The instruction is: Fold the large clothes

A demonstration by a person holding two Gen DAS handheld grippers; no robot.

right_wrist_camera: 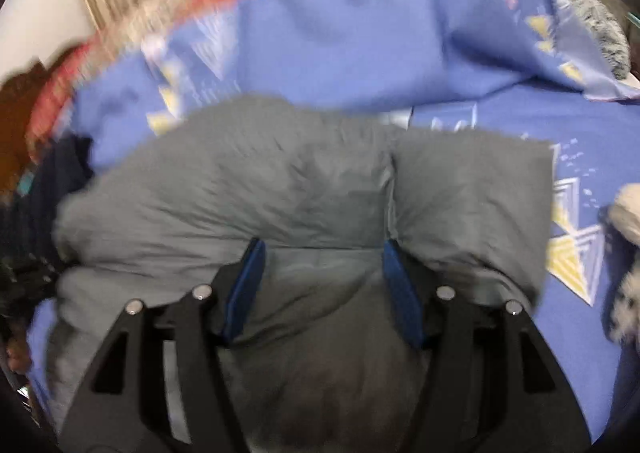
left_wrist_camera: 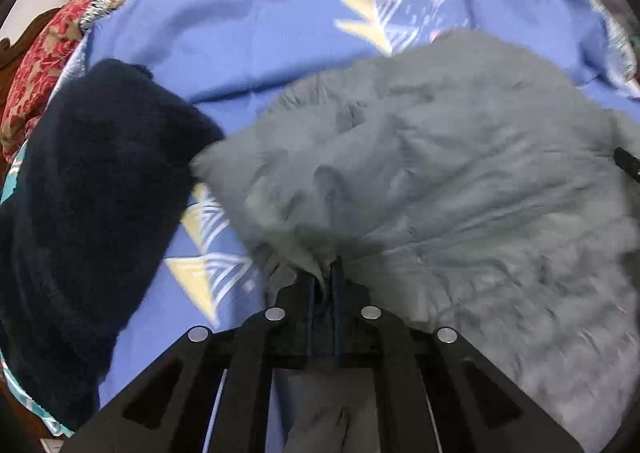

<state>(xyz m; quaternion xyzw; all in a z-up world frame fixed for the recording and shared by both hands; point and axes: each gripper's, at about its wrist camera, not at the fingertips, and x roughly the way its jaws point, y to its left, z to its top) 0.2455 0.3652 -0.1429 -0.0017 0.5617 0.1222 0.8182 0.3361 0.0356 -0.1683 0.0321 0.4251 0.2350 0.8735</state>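
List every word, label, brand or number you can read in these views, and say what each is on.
None: no legible text in either view.
The blue sheet carries only yellow and white triangle patterns, no lettering.
The grey garment, the dark garment and both grippers show no label or print.

So it's all on a bed with a blue sheet (left_wrist_camera: 248, 37) printed with yellow and white triangles. A big grey garment (left_wrist_camera: 460, 181) lies crumpled across the middle of the bed, and a dark navy garment (left_wrist_camera: 88, 189) sits bunched at the left edge, just touching the grey one. A red floral quilt (left_wrist_camera: 36, 69) is heaped along the far left edge. Something fuzzy and cream-coloured (right_wrist_camera: 628, 209) sits near the right edge, too blurry to name.
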